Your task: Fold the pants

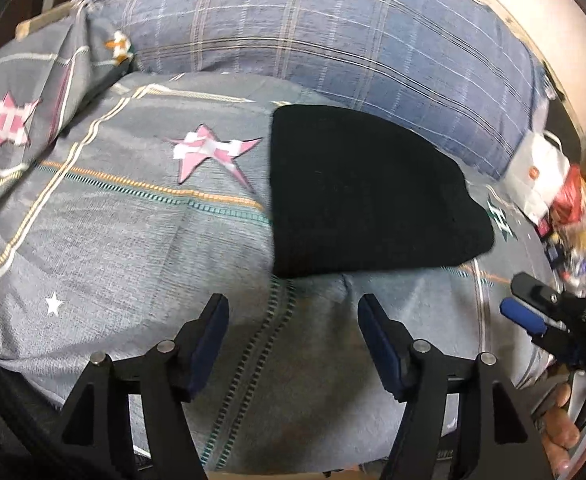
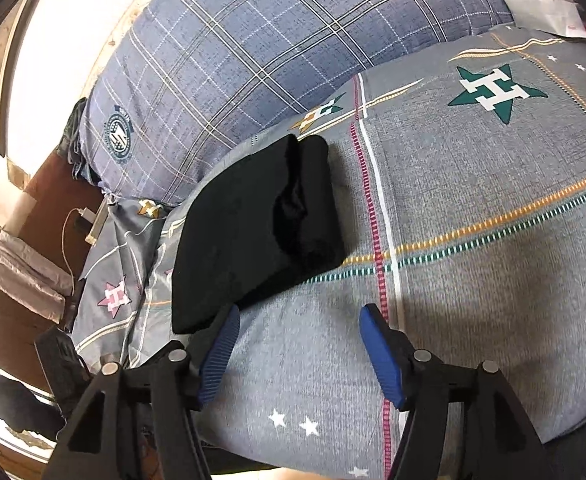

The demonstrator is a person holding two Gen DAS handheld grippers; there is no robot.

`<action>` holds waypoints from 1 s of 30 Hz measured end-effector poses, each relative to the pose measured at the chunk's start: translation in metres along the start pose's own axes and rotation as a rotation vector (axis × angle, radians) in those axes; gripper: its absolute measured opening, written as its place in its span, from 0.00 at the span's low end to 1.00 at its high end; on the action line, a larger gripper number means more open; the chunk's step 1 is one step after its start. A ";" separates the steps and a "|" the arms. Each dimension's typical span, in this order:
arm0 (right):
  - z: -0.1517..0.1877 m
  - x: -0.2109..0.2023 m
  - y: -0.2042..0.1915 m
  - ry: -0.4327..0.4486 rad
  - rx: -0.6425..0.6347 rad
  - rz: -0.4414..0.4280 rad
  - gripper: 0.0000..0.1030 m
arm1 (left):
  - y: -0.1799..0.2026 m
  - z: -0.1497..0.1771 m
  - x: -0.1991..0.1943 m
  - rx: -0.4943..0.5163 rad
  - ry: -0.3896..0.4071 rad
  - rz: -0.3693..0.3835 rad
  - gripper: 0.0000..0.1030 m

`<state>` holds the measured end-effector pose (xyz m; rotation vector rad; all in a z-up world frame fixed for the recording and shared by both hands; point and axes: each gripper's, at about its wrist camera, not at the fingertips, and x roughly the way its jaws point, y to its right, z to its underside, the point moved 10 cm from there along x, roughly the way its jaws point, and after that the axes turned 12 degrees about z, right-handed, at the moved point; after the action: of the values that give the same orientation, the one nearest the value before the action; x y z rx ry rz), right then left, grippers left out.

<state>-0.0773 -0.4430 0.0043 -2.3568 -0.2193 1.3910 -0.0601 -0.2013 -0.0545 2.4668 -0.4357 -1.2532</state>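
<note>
The black pants [image 1: 365, 196] lie folded into a compact stack on the grey star-patterned bed cover [image 1: 133, 240]. In the right wrist view the pants [image 2: 253, 232] show layered folds along their right side. My left gripper [image 1: 293, 304] is open and empty, just in front of the pants' near edge. My right gripper [image 2: 297, 316] is open and empty, its left finger close to the pants' near corner. The right gripper also shows at the right edge of the left wrist view [image 1: 533, 304].
A blue plaid pillow [image 1: 333, 40] lies behind the pants against the wall. A white bag [image 1: 541, 176] and assorted clutter sit at the bed's far right. A floor with a cable and charger [image 2: 85, 220] lies to the bed's left.
</note>
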 end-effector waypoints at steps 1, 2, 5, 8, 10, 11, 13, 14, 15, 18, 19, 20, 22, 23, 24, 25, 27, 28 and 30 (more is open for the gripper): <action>0.001 -0.001 0.000 0.001 -0.004 0.002 0.65 | 0.004 -0.002 0.002 0.013 0.000 -0.006 0.66; 0.003 -0.002 -0.001 0.002 -0.008 0.004 0.65 | 0.010 0.001 0.002 0.038 0.000 -0.013 0.66; 0.007 -0.004 -0.002 0.006 -0.016 -0.002 0.65 | 0.023 0.010 -0.002 0.099 0.002 -0.029 0.66; 0.010 -0.007 -0.003 0.014 -0.022 -0.005 0.65 | 0.031 0.012 -0.004 0.133 0.012 -0.042 0.66; 0.011 -0.007 -0.004 0.016 -0.023 -0.007 0.65 | 0.034 0.012 -0.002 0.147 0.018 -0.049 0.66; 0.012 -0.006 -0.004 0.015 -0.024 -0.006 0.65 | 0.036 0.012 -0.003 0.155 0.020 -0.050 0.66; 0.014 -0.005 -0.005 0.014 -0.027 -0.001 0.65 | 0.040 0.014 -0.004 0.169 0.022 -0.052 0.66; 0.014 -0.005 -0.005 0.013 -0.028 -0.001 0.65 | 0.041 0.013 -0.002 0.171 0.023 -0.055 0.66; 0.014 -0.004 -0.005 0.012 -0.032 0.000 0.65 | 0.042 0.012 0.000 0.175 0.024 -0.058 0.66; 0.015 -0.003 -0.007 0.018 -0.051 0.012 0.65 | 0.045 0.012 0.000 0.192 0.026 -0.061 0.66; 0.015 -0.003 -0.008 0.022 -0.058 0.018 0.65 | 0.047 0.013 -0.001 0.195 0.029 -0.062 0.66; 0.015 -0.003 -0.009 0.025 -0.064 0.021 0.65 | 0.047 0.013 -0.001 0.197 0.030 -0.062 0.66; 0.015 -0.002 -0.011 0.031 -0.076 0.028 0.65 | 0.048 0.012 -0.001 0.199 0.031 -0.062 0.66; 0.015 -0.002 -0.011 0.033 -0.079 0.031 0.65 | 0.048 0.012 -0.001 0.196 0.031 -0.062 0.66; 0.015 -0.002 -0.013 0.036 -0.083 0.034 0.65 | 0.048 0.013 0.000 0.195 0.029 -0.061 0.66; 0.015 -0.001 -0.013 0.038 -0.089 0.037 0.65 | 0.047 0.013 0.000 0.192 0.026 -0.061 0.66; 0.015 0.000 -0.014 0.042 -0.098 0.043 0.65 | 0.046 0.013 0.001 0.189 0.023 -0.065 0.66; 0.015 0.001 -0.015 0.043 -0.102 0.045 0.65 | 0.045 0.013 0.001 0.189 0.023 -0.068 0.66; 0.015 0.003 -0.015 0.047 -0.107 0.052 0.66 | 0.044 0.012 0.001 0.193 0.026 -0.076 0.66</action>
<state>-0.0878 -0.4247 0.0021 -2.4960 -0.2265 1.3777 -0.0743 -0.2431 -0.0426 2.6809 -0.4806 -1.2598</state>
